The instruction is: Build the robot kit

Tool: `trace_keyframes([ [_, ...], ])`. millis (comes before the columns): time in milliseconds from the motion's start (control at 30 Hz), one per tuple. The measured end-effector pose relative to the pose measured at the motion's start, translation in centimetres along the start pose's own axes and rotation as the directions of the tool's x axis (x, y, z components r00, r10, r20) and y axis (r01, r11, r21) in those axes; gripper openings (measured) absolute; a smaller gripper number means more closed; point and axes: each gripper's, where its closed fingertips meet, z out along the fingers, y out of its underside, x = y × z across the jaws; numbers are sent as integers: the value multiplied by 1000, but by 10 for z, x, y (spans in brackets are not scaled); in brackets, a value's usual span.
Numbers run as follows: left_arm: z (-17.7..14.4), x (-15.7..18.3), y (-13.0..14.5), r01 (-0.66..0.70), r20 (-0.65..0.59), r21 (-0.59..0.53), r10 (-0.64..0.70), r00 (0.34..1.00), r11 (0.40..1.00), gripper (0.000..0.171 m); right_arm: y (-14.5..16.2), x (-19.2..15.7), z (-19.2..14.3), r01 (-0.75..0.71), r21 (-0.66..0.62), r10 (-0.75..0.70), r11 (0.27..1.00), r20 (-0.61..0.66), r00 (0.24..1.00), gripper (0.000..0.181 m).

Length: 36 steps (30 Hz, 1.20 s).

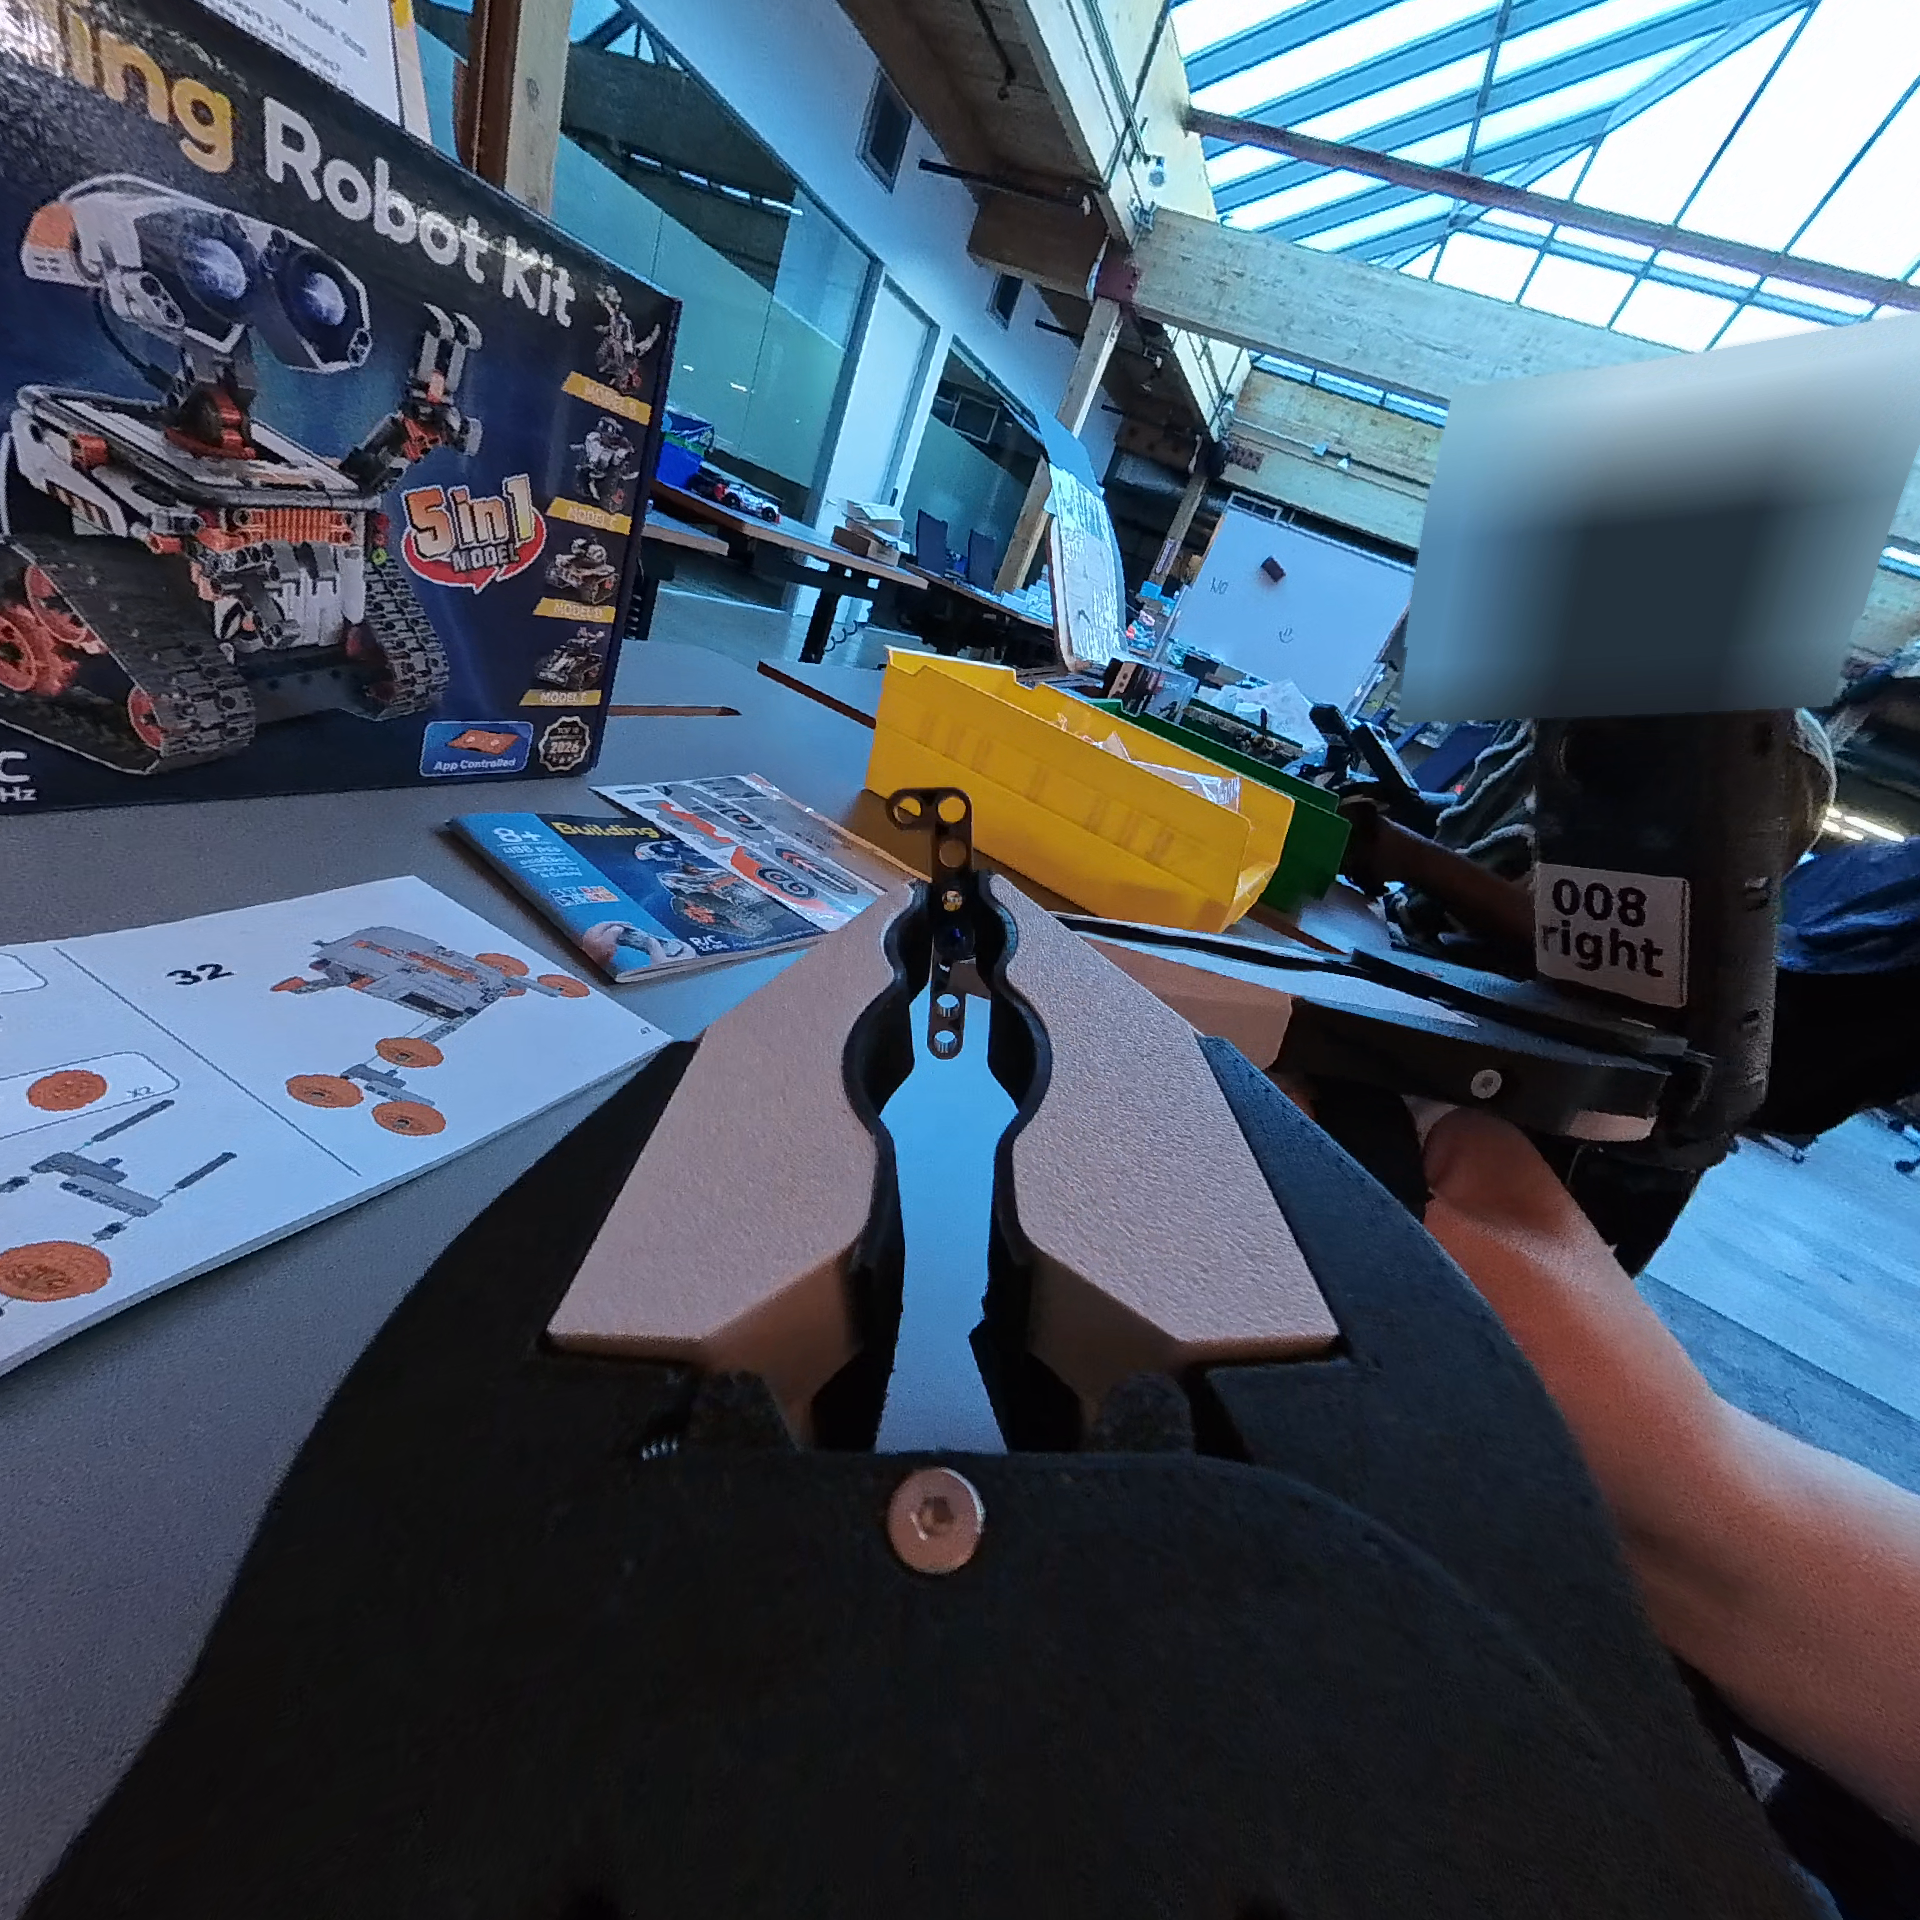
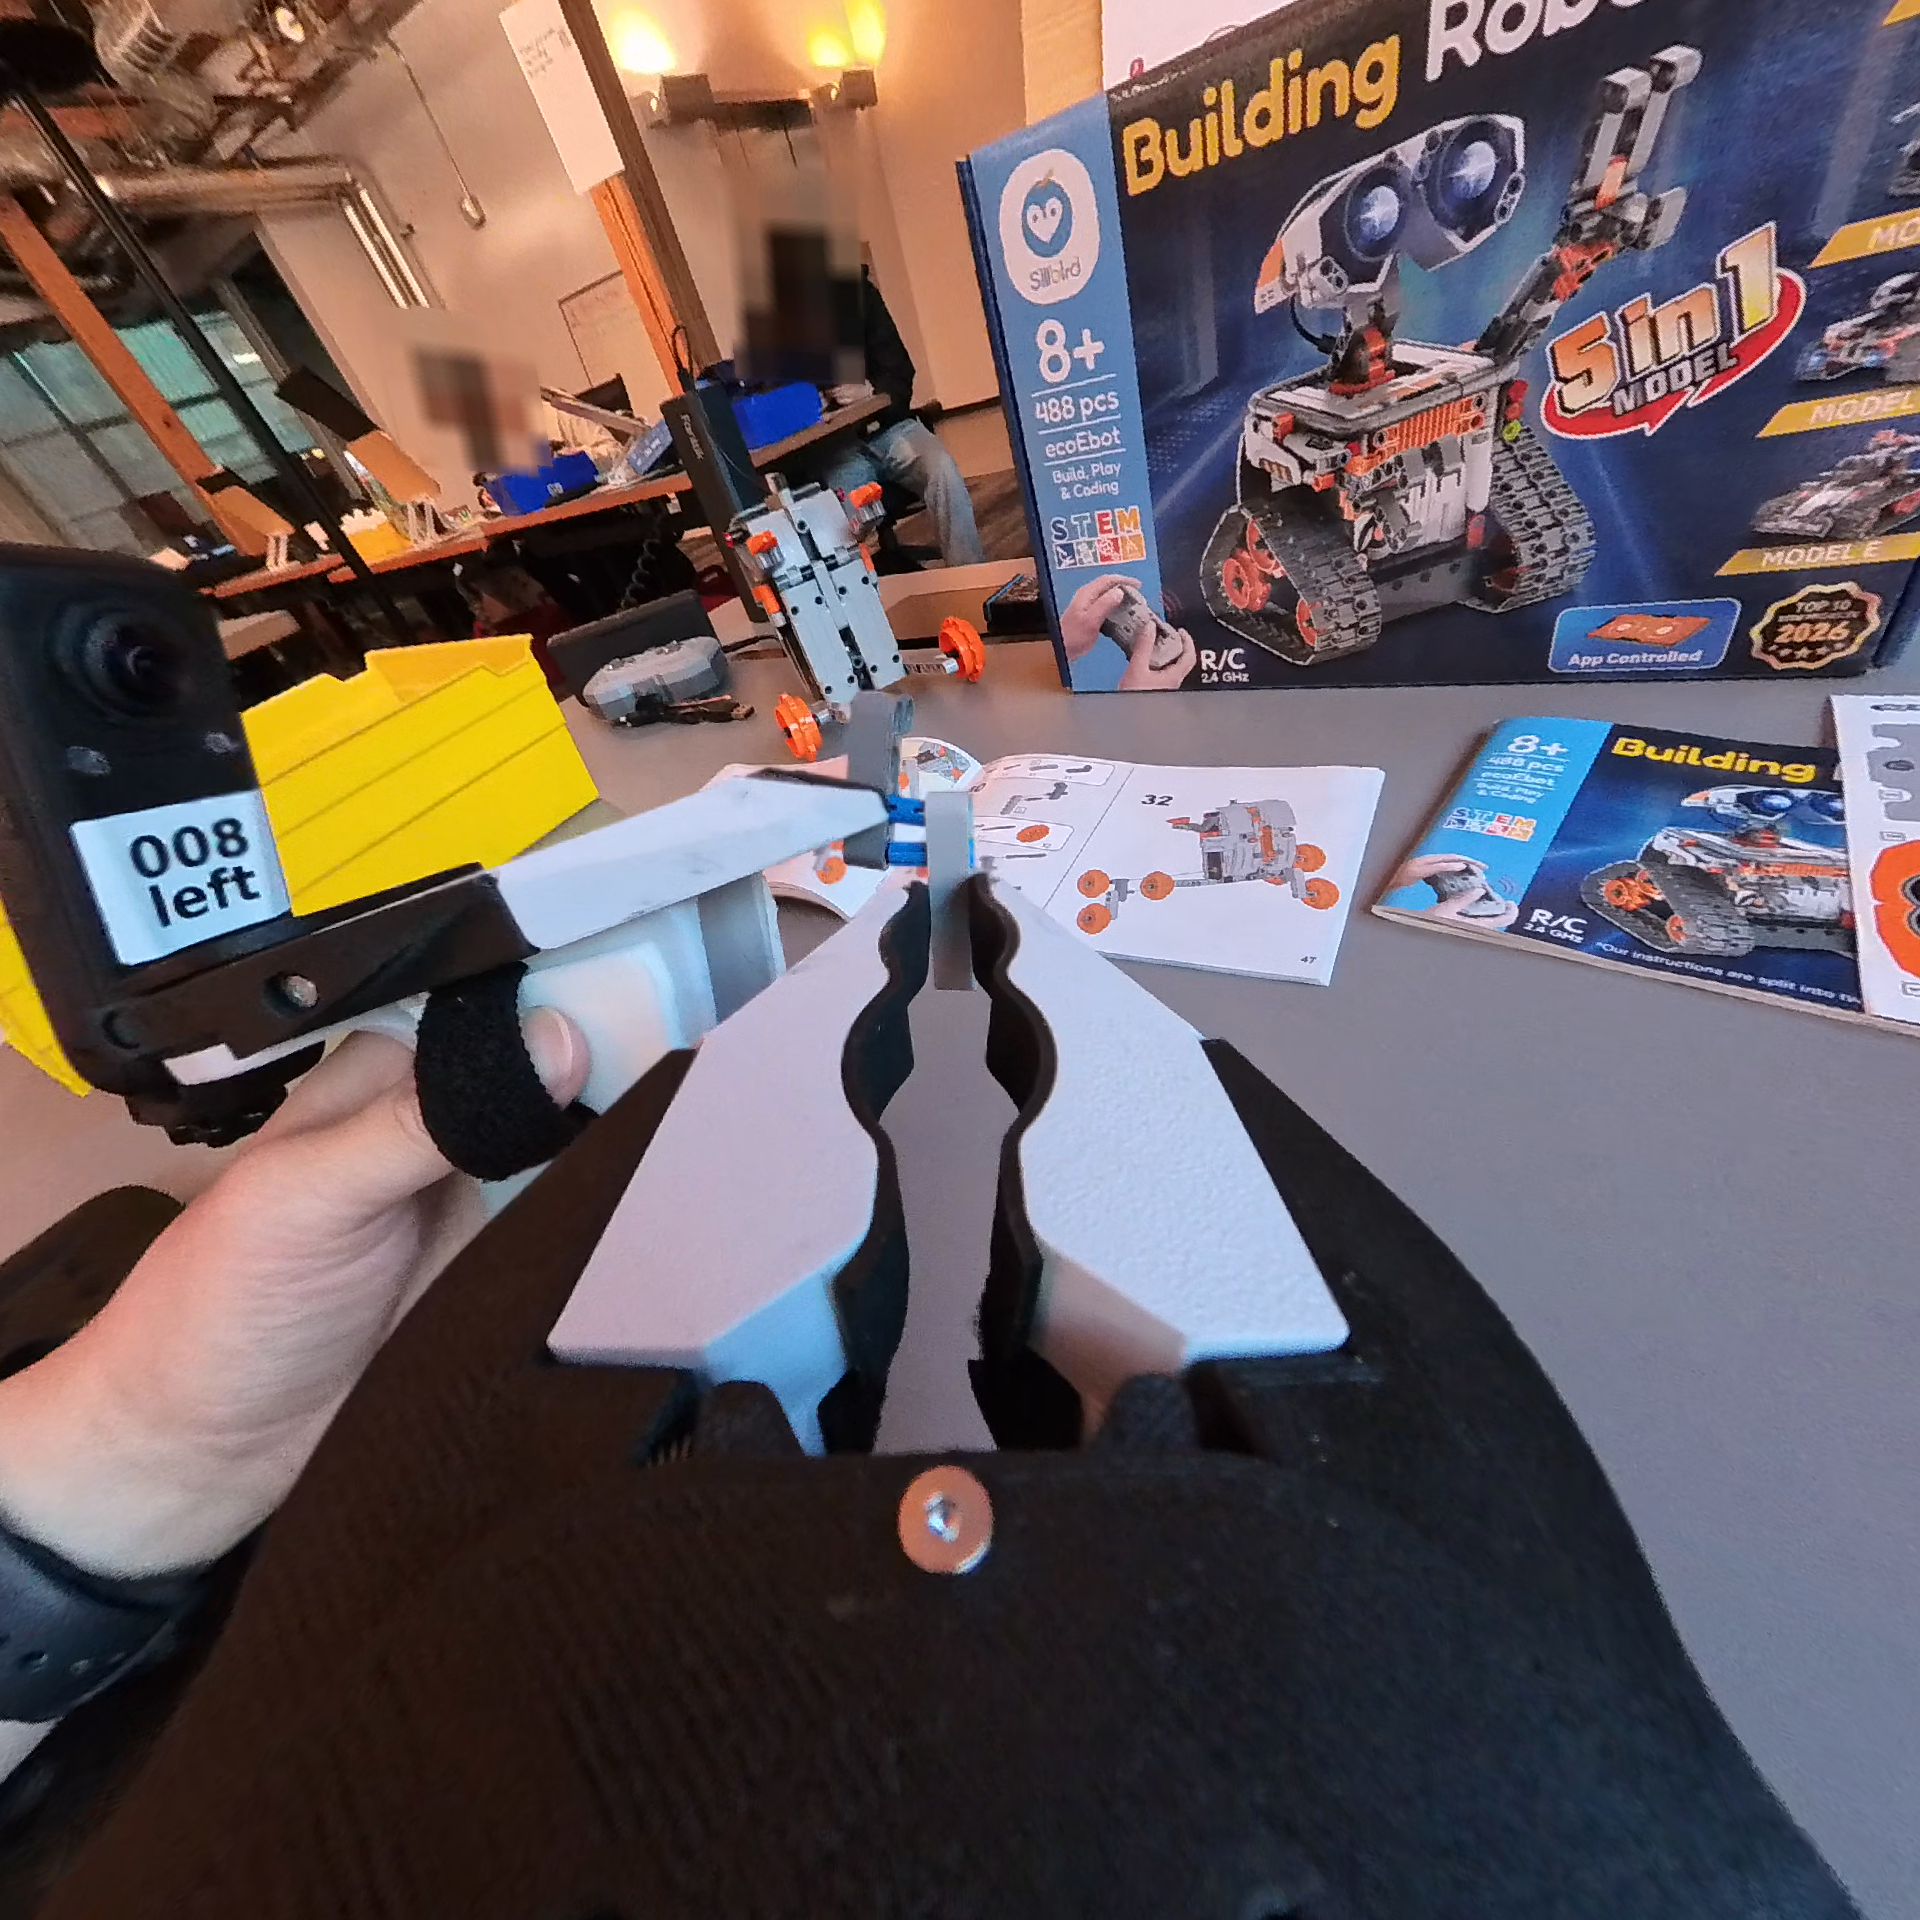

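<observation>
Ahead of both sets of fingers the grey table (image 2: 1455, 1195) lies bare for a stretch, then is hemmed in: an open instruction sheet (image 2: 1174, 862) lies just beyond the right fingertips, a closed booklet (image 2: 1621, 852) farther right of them, and the big kit box (image 2: 1455, 343) stands upright across the back. To the left of the right fingers a yellow bin (image 2: 416, 758) closes that side, with a partly built grey and orange model (image 2: 831, 613) standing past it; in the left wrist view the same bin (image 1: 1070, 810) sits right of the fingertips with a green bin (image 1: 1299, 821) behind it, near the table's far edge. The left gripper (image 1: 951, 935) has its fingers drawn nearly together, pinching a thin dark beam with holes (image 1: 943, 914) that stands upright between the tips and pokes above them. The right gripper (image 2: 951, 914) is likewise closed on a flat grey piece (image 2: 949, 894) held on edge at its tips. Blue pins (image 2: 909, 831) bridge the grey piece and the left gripper's tips, which come in from the left; both grippers are raised off the table.
</observation>
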Motion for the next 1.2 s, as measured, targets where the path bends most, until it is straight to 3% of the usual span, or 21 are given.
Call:
trace_keyframes([
  [200, 0, -2, 1, 7, 7, -8, -7, 1000, 1000, 4, 2, 1, 1, 53, -18, -53, 998, -18, 998, 6],
  [733, 0, -2, 0, 57, -7, 15, -57, 998, 998, 4, 1, 0, 1, 17, -3, -17, 1000, -6, 1000, 6],
  [1200, 3, -4, 4, -68, 81, -20, 69, 994, 997, 4, 5, 3, 4, -3, -18, 3, 1000, -15, 1000, 6],
])
